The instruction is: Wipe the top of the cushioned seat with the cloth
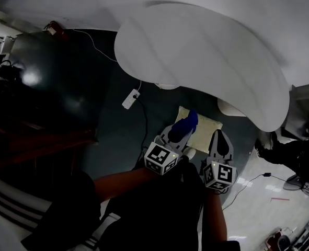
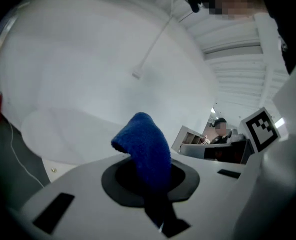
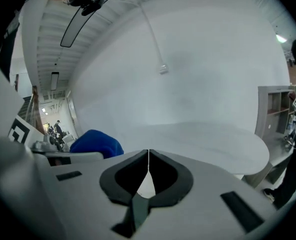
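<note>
In the head view a pale yellow cushioned seat stands low over the dark floor, just in front of both grippers. My left gripper is shut on a blue cloth, which sticks up past its tips above the seat's left part. From the left gripper view the blue cloth rises folded out of the left gripper. My right gripper hovers beside the seat's right edge. The right gripper has its jaws closed together with nothing between them. The blue cloth shows at that view's left.
A large white rounded tabletop hangs over the far side of the seat. A white power strip with its cable lies on the floor at left. A white round base sits behind the seat. A person's dark shoes are at right.
</note>
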A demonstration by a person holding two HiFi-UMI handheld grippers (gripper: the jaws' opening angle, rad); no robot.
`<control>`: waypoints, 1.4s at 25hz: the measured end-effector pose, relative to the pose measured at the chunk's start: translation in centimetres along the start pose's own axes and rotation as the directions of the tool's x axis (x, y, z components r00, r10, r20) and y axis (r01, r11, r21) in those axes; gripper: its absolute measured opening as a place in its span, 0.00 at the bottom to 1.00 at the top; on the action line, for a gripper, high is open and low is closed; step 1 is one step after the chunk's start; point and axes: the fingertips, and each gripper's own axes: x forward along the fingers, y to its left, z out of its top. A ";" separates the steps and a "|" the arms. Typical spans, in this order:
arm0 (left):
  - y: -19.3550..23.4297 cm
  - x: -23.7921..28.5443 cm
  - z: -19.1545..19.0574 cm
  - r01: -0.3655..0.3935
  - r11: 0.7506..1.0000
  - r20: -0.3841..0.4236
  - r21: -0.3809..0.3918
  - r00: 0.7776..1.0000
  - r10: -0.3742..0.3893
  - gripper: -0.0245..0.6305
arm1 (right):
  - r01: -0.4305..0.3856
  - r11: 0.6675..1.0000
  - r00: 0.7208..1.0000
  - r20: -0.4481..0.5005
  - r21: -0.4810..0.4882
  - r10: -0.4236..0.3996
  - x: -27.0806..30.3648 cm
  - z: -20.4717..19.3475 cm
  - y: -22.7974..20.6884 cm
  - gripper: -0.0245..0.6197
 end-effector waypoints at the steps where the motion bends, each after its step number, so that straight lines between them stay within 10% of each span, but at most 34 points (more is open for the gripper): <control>1: -0.2 -1.3 2.6 0.006 0.999 0.052 0.047 0.999 -0.009 0.11 | -0.010 1.000 1.000 0.012 -0.012 0.010 -0.3 1.9 1.3 0.10; 14: 1.6 -10.3 15.6 -0.066 0.992 0.223 0.108 0.974 0.040 0.11 | -0.062 0.989 0.986 0.147 -0.136 0.082 -3.5 13.3 12.1 0.10; 35: -2.1 -11.9 15.6 -0.042 0.987 0.263 0.158 0.965 -0.001 0.11 | -0.035 0.970 0.975 0.204 -0.239 0.085 -6.2 13.7 14.5 0.10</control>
